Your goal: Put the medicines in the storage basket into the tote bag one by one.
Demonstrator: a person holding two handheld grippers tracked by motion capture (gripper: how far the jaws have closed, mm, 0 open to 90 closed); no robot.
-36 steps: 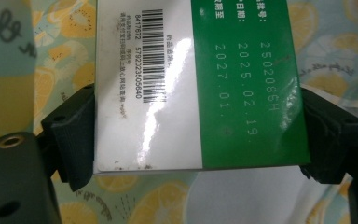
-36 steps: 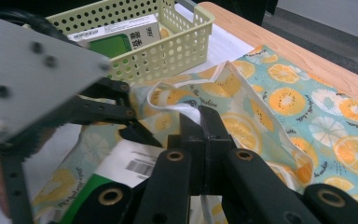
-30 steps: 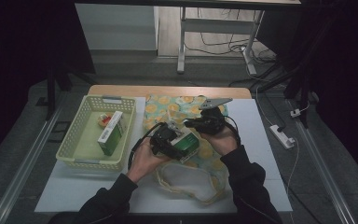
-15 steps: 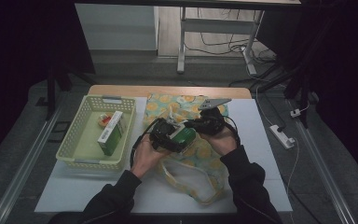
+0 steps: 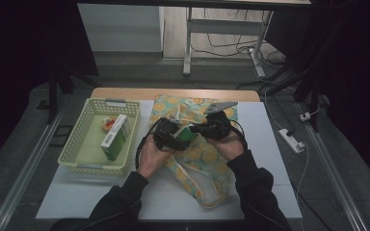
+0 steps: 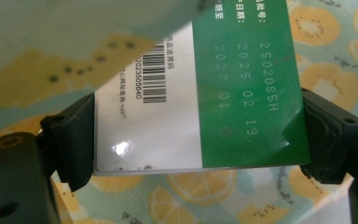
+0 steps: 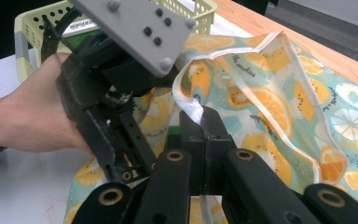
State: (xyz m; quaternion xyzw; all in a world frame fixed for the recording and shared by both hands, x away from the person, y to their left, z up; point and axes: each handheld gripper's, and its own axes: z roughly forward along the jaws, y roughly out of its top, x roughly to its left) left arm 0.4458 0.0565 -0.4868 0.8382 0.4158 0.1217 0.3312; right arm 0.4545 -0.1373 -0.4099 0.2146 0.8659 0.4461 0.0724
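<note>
Your left gripper (image 5: pixel 176 137) clamps the green-and-white box (image 6: pixel 200 93) between both jaws, holding it over the fruit-print bag (image 5: pixel 197 159) at the middle of the counter (image 5: pixel 270 144). Your right gripper (image 7: pixel 200 116) is fully closed, pinching the bag's white-trimmed rim (image 7: pixel 189 100) and lifting it just beside the box.

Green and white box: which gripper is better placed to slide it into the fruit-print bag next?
Left. The left gripper is already shut on the green and white box, right over the fruit-print bag. The right gripper is busy, pinching the bag's white-trimmed edge to hold the mouth up.
</note>
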